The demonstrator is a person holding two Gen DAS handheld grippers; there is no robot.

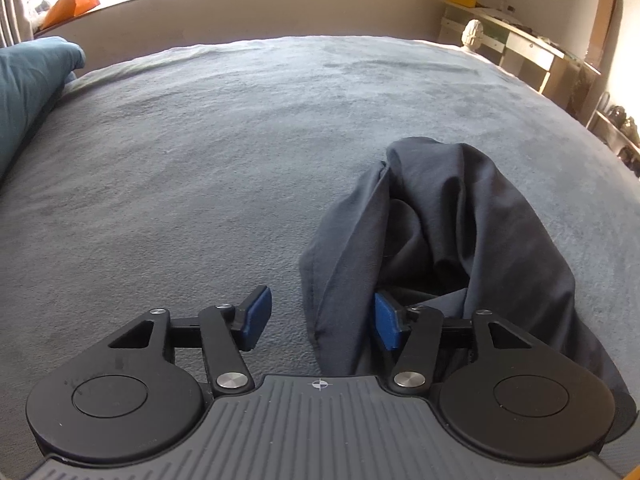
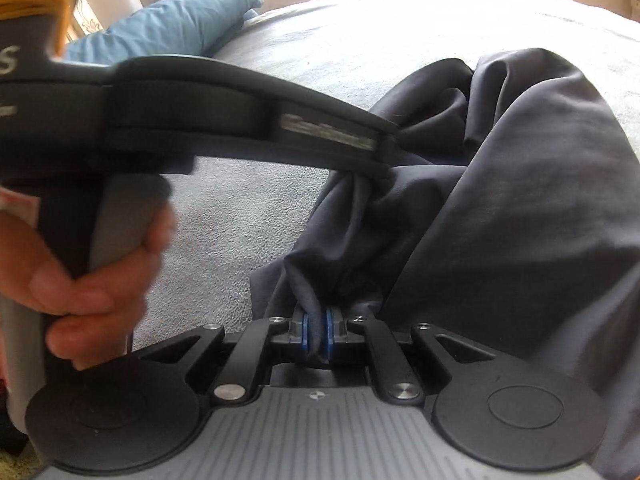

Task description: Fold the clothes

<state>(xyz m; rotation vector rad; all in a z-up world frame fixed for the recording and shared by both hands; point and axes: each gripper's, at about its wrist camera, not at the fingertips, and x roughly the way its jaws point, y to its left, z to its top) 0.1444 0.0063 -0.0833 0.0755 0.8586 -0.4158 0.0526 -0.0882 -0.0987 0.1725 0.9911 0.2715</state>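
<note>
Dark grey cloth, a garment [image 1: 448, 232], lies bunched on the grey bed [image 1: 200, 152]. The right hand-held gripper [image 2: 319, 334] pinches a fold of it between closed blue pads. The left hand-held gripper [image 1: 320, 322] stands open, its right pad [image 1: 386, 326] touching the fabric. A hand [image 2: 80, 280] grips the left handle.

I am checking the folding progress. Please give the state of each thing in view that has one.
Left tool: open, dark cloth between its pads, not clamped.
Right tool: shut on a pinch of the dark garment.
Dark garment: bunched and crumpled on the bed, not folded.
Grey bed cover: spread flat.
</note>
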